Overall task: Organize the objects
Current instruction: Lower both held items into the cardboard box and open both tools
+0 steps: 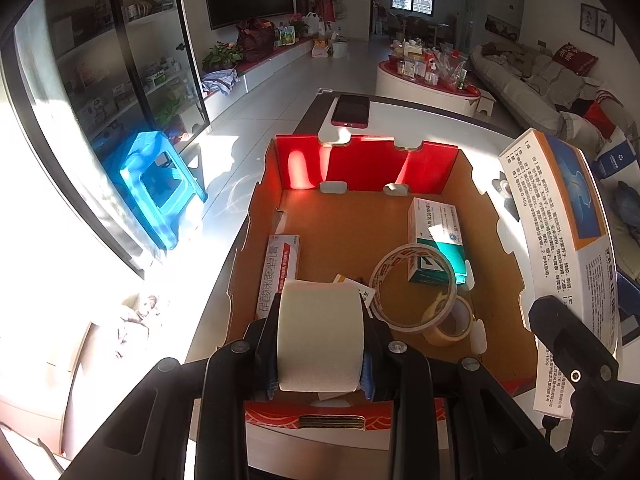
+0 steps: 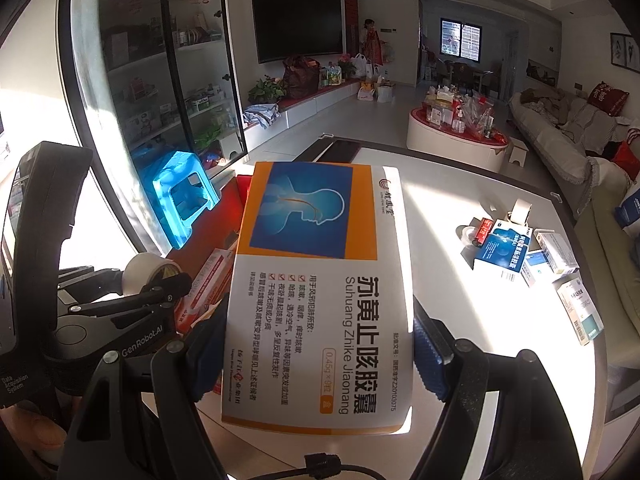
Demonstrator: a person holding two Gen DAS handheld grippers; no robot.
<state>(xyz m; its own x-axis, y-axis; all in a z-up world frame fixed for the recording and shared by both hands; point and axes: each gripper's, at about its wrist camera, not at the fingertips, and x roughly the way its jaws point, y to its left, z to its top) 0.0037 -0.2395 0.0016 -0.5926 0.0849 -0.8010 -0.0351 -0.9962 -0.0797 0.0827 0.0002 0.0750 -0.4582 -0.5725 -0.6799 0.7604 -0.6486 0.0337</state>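
Note:
My left gripper [image 1: 320, 344] is shut on a roll of white tape [image 1: 320, 336] and holds it above the near end of a red and brown cardboard box [image 1: 360, 164]. In the box lie a red-and-white medicine box [image 1: 280, 272], a green-and-white one [image 1: 436, 240], a clear tape ring [image 1: 412, 288] and a yellowish tape roll [image 1: 452, 324]. My right gripper [image 2: 320, 344] is shut on a large white-and-orange medicine box [image 2: 320, 292], held above the table to the right of the cardboard box. That box also shows at the right of the left wrist view [image 1: 560, 240].
The white table [image 2: 440, 208] carries several small medicine boxes [image 2: 504, 252] and a tape roll [image 2: 522, 210] at its right side. A dark phone [image 1: 350, 111] lies beyond the cardboard box. A blue stool [image 1: 160, 184] stands on the floor to the left.

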